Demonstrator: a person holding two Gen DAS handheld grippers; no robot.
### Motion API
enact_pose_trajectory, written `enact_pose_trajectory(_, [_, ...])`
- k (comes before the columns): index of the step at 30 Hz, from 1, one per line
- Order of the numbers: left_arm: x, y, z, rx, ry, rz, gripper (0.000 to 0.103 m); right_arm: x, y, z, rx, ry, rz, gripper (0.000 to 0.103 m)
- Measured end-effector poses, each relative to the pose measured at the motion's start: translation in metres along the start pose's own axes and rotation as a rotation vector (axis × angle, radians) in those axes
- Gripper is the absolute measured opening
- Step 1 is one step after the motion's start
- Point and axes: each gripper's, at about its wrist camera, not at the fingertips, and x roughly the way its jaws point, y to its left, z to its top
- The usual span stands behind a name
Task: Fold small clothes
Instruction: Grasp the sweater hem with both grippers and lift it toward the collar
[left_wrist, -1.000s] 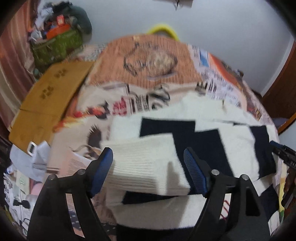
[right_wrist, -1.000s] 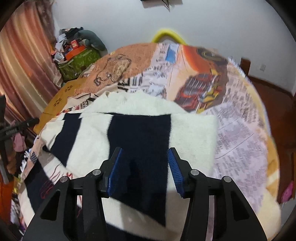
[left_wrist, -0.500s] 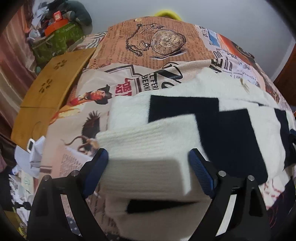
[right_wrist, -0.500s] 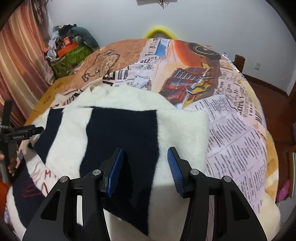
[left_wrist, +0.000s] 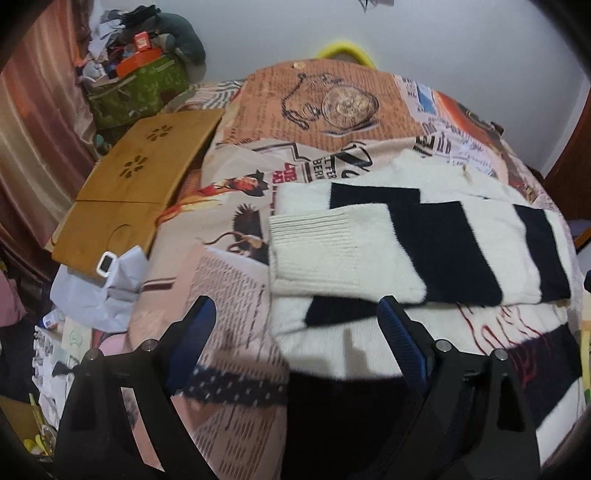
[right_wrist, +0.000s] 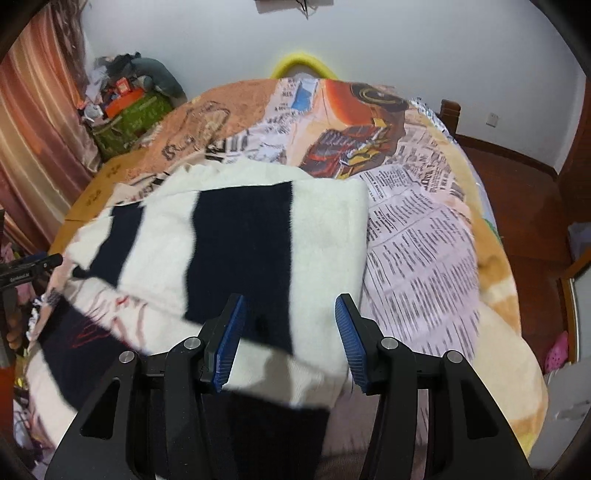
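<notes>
A white and navy striped knit sweater (left_wrist: 436, 251) lies on the bed, with one sleeve (left_wrist: 332, 251) folded across its body, ribbed cuff to the left. My left gripper (left_wrist: 295, 332) is open and empty, just in front of the sweater's near left edge. In the right wrist view the sweater (right_wrist: 258, 236) spreads ahead and to the left. My right gripper (right_wrist: 288, 332) is open and empty above the sweater's near right part. The left gripper's tip shows at the left edge of the right wrist view (right_wrist: 29, 267).
The bed has a newspaper-print blanket (left_wrist: 229, 295). A wooden lap tray (left_wrist: 136, 192) lies at its left edge beside a white bag (left_wrist: 103, 288). A green bag of clutter (left_wrist: 136, 88) stands by the curtain. Wooden floor (right_wrist: 535, 236) lies right of the bed.
My left gripper has let go of the sleeve cuff and drawn back; the sleeve now lies folded on the sweater. My right gripper has pulled back slightly and stays open.
</notes>
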Motion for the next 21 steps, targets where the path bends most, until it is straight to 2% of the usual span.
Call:
enact_pose_trajectory(1, [-0.005,0.002,-0.003,-0.006,-0.003,-0.005,0.089,-0.009,0.003,-0.004,-0.013,-0.013,-0.006,0.054])
enact_pose_trajectory(5, [-0.019,0.003,-0.024,-0.016,0.016,-0.034,0.089,-0.035,0.015,-0.019,-0.069,-0.052,-0.044,0.057])
enact_pose_trajectory(9, [-0.021,-0.002,-0.053,-0.002,0.055,-0.032,0.089,-0.047,0.019,-0.038,-0.081,-0.060,-0.032,0.065])
enact_pose_trajectory(16, [-0.012,0.006,-0.097,-0.046,0.129,-0.047,0.089,-0.034,0.026,-0.080,-0.104,0.042,-0.015,0.065])
enact_pose_trajectory(18, [-0.011,0.011,-0.108,-0.079,0.138,-0.089,0.089,-0.031,0.026,-0.091,-0.085,0.064,0.002,0.065])
enact_pose_trajectory(21, [-0.016,0.017,-0.117,-0.122,0.132,-0.150,0.082,-0.028,0.025,-0.104,-0.062,0.095,0.026,0.065])
